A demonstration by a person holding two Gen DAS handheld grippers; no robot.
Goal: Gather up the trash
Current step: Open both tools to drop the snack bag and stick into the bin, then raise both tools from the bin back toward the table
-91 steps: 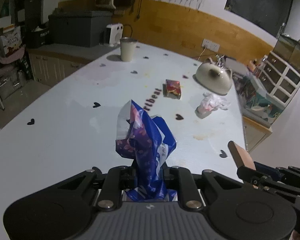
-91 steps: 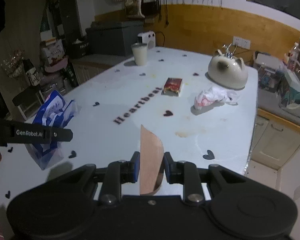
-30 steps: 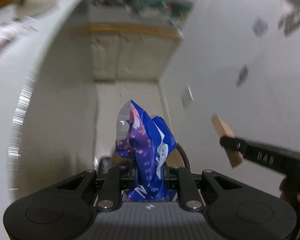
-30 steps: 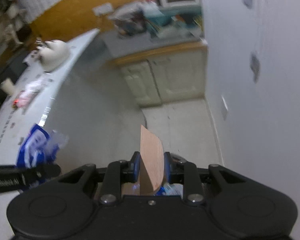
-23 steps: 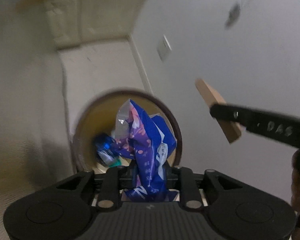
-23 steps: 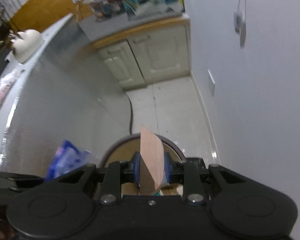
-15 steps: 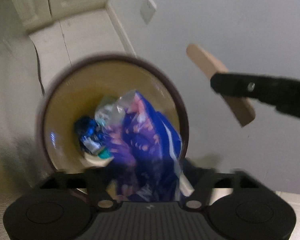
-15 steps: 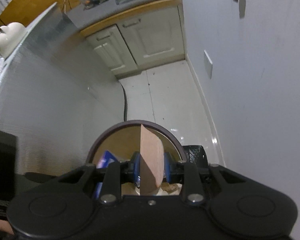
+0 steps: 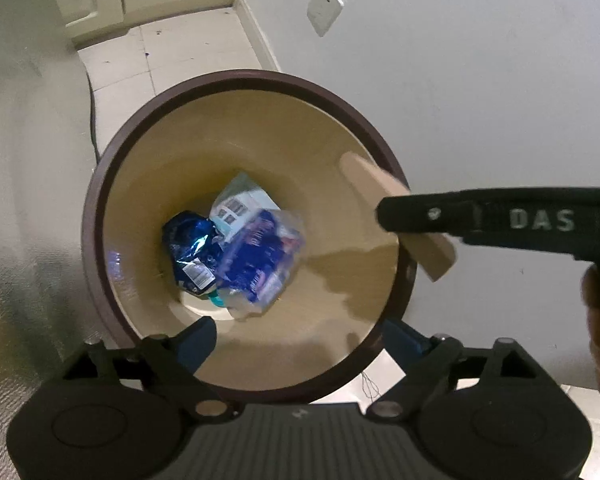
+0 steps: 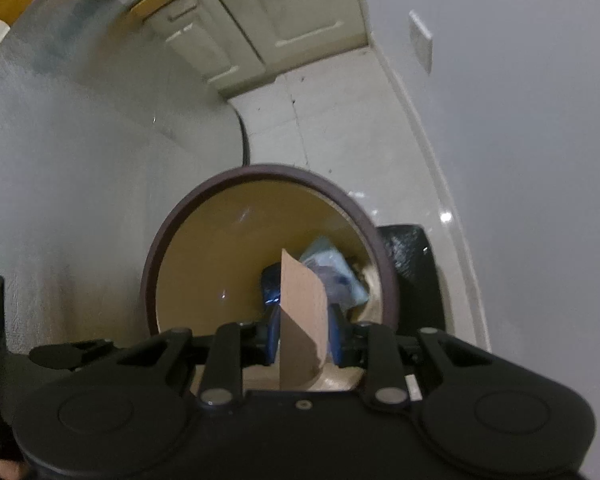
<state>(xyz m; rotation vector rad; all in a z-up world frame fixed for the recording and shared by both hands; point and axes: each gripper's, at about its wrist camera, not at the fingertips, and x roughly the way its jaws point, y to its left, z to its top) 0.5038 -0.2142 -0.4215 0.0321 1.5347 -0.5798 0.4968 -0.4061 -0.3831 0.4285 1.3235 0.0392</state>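
Waste bin [image 9: 100, 216]: round, dark brown rim, tan interior, standing on pale floor tiles [image 9: 172, 44] beside a white wall [image 9: 480, 60]; serves as landmark.

Contents, at the bin's bottom: 1 blue-purple wrapper [image 9: 260, 256] (blurred), 1 dark blue foil packet [image 9: 190, 244] touching it, 1 pale printed packet [image 9: 240, 204] behind both.

Left gripper [image 9: 300, 336]: above the bin's near rim, jaws spread wide, holding nothing.

Right gripper [image 10: 304, 336]: over the bin's right rim, clenched on 1 brown cardboard piece [image 10: 302, 320], upright between the blue pads.

Wall socket [image 9: 325, 8]: beyond the bin.
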